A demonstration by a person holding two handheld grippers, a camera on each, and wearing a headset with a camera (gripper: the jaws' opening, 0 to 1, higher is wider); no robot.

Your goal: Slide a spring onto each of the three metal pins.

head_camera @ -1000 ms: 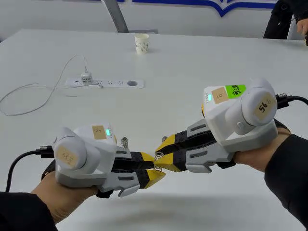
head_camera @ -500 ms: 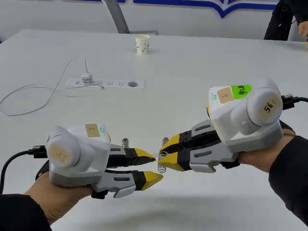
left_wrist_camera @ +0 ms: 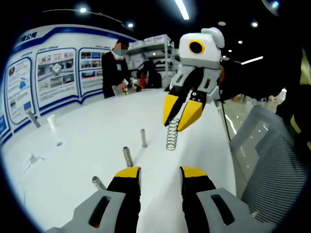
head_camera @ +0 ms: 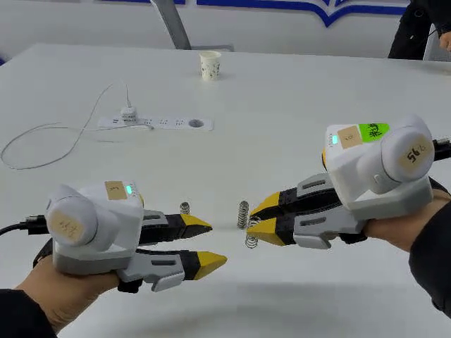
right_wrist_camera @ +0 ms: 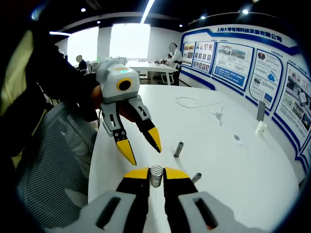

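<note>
My right gripper (head_camera: pixel 251 220) is shut on a small steel spring (head_camera: pixel 251 241), which hangs from its yellow tips; the right gripper view has that spring (right_wrist_camera: pixel 156 175) end-on between the tips of the gripper (right_wrist_camera: pixel 156 174). A short gap to the left, my left gripper (head_camera: pixel 210 241) is open and holds nothing (left_wrist_camera: pixel 160 172). Two pins carry springs (head_camera: pixel 184 208) (head_camera: pixel 243 213). In the left gripper view these two sprung pins (left_wrist_camera: pixel 98 183) (left_wrist_camera: pixel 127 156) stand in a row with a bare metal pin (left_wrist_camera: pixel 144 137), and the held spring (left_wrist_camera: pixel 171 134) hangs just right of the bare one.
A white power strip (head_camera: pixel 158 122) with a plug and looping cable lies on the white table (head_camera: pixel 296 105) at the back left. A paper cup (head_camera: pixel 209 64) stands near the far edge. A person stands by the far end of the table (left_wrist_camera: pixel 116 68).
The left gripper has opened and drawn back to the left, off the spring. The right gripper has kept the spring and shifted slightly right, so a gap now separates the two.
</note>
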